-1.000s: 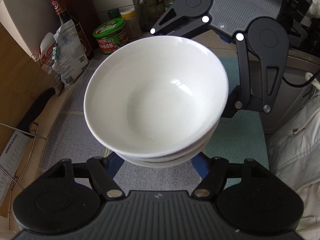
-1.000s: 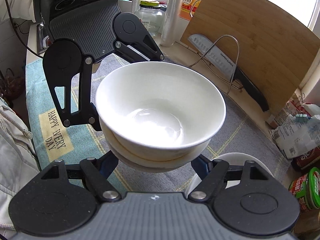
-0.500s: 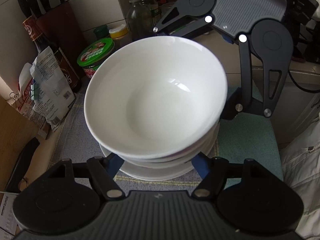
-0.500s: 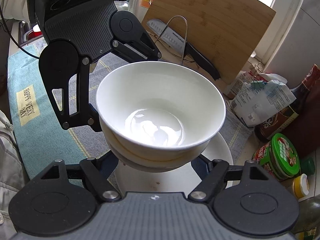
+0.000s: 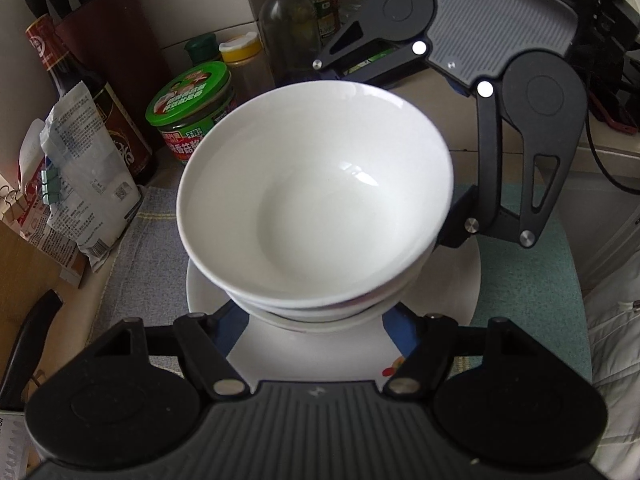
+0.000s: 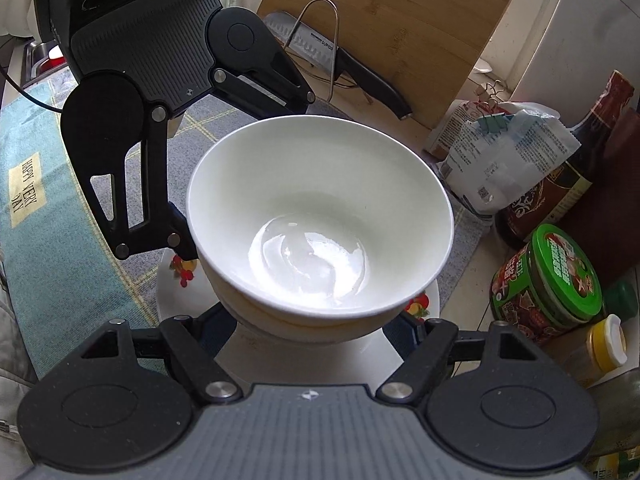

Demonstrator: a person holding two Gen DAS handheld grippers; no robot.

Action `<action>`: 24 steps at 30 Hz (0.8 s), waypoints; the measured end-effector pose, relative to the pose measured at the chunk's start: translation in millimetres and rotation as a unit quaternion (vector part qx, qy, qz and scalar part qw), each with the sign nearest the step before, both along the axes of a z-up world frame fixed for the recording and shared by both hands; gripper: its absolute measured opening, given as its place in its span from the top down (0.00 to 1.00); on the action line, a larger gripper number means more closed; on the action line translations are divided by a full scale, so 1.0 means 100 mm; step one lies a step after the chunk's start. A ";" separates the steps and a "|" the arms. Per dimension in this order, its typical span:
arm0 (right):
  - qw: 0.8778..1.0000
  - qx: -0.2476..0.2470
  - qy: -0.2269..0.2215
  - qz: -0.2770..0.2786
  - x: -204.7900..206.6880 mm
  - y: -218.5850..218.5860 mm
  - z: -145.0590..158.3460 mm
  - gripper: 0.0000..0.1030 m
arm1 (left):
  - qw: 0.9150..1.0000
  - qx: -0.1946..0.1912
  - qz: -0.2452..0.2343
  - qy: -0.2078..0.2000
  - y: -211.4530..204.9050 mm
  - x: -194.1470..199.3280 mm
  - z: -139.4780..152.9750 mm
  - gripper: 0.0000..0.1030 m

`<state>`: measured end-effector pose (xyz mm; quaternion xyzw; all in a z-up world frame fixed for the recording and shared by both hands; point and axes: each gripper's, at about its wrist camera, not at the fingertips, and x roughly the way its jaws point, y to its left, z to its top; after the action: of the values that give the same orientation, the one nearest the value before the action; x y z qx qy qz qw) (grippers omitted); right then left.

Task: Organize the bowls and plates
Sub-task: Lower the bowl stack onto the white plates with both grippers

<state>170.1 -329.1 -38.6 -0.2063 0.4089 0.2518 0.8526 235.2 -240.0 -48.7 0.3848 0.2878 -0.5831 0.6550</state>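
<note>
A stack of white bowls (image 5: 316, 200) hangs tilted just above a white plate (image 5: 452, 280) with fruit prints, which lies on a grey cloth. My left gripper (image 5: 316, 322) is shut on the stack's near underside, its blue pads under the lowest bowl. The right gripper's fingers (image 5: 486, 184) clasp the far side. In the right wrist view the same bowl stack (image 6: 320, 220) sits between the jaws of my right gripper (image 6: 316, 330), over the plate (image 6: 176, 292). The left gripper's fingers (image 6: 156, 184) hold it from the opposite side. I cannot tell whether the stack touches the plate.
A green-lidded jar (image 5: 192, 108), a dark sauce bottle (image 5: 100, 112), a clipped paper bag (image 5: 84, 176) and several bottles crowd the counter's back. A wooden cutting board (image 6: 400, 20) and a knife (image 6: 352, 68) on a wire rack stand nearby. A teal mat (image 6: 28, 188) lies beside the cloth.
Both grippers have carried the bowl stack sideways across the counter and a little lower. The white plate has come into view under the stack. The grip on the bowls is unchanged.
</note>
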 end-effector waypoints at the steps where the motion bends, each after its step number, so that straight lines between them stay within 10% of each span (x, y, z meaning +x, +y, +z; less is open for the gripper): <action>1: 1.000 0.000 0.000 0.000 0.00 0.00 -0.01 0.19 | 1.000 -0.001 0.003 0.003 0.00 0.02 -0.01 0.29; 24: 0.998 0.029 -0.048 -0.023 -0.16 0.01 0.20 0.00 | 0.994 -0.067 0.091 0.014 0.29 -0.05 0.11 0.10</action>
<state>153.9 -328.4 -18.6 -0.1839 0.3644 0.2341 0.8824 229.7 -210.5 -37.9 0.3044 0.2911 -0.5447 0.7252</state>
